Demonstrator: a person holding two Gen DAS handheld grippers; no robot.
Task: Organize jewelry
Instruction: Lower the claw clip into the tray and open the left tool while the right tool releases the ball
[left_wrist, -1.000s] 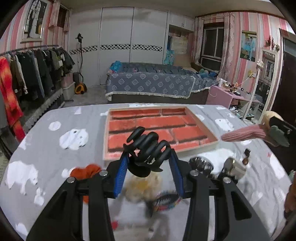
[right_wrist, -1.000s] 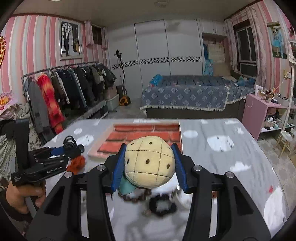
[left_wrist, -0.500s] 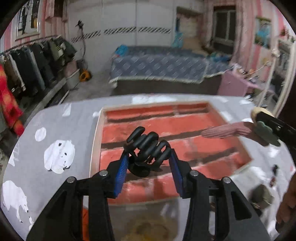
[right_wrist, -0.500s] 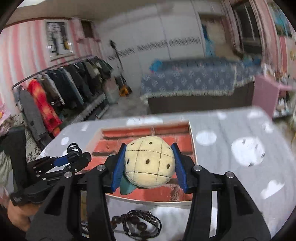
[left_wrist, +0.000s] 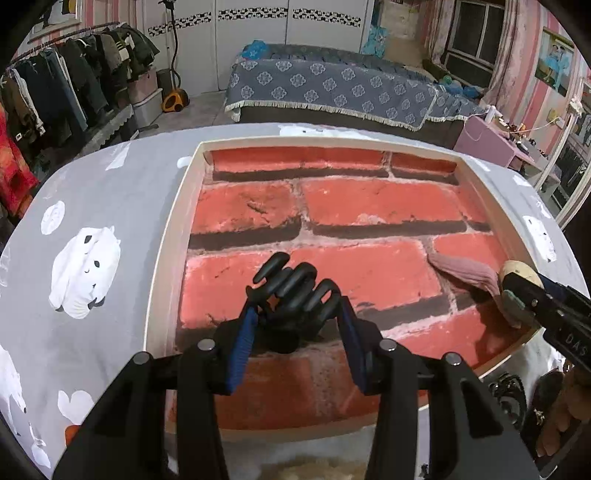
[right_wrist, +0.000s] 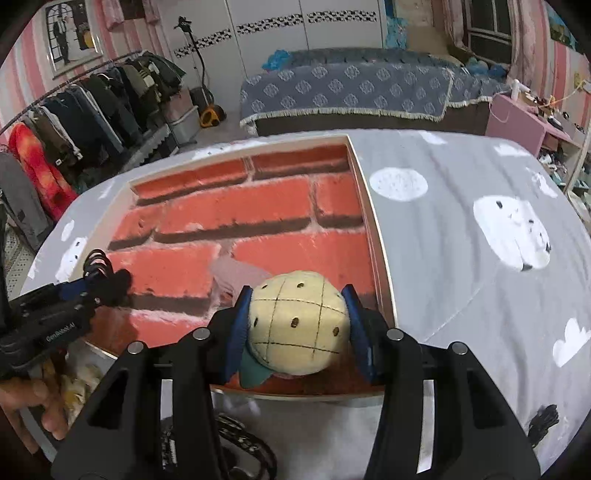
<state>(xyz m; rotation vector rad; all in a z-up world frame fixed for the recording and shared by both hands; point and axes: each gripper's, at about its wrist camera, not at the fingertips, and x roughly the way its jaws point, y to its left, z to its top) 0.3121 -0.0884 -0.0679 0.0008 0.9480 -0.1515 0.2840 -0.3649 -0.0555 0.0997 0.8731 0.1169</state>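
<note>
My left gripper is shut on a black claw hair clip and holds it low over the near part of a shallow tray with a red brick-print floor. My right gripper is shut on a cream plush ornament with a pink knitted tail that lies on the tray floor. The right gripper shows in the left wrist view over the tray's right near corner. The left gripper shows in the right wrist view at the tray's left edge.
The tray sits on a grey cloth with white bear prints. A black bead bracelet and other small pieces lie on the cloth near the front edge. An orange item lies at front left.
Both grippers have moved forward and down from above the loose jewelry to low over the tray. The plush's pink tail now rests on the tray floor. Both grips are unchanged.
</note>
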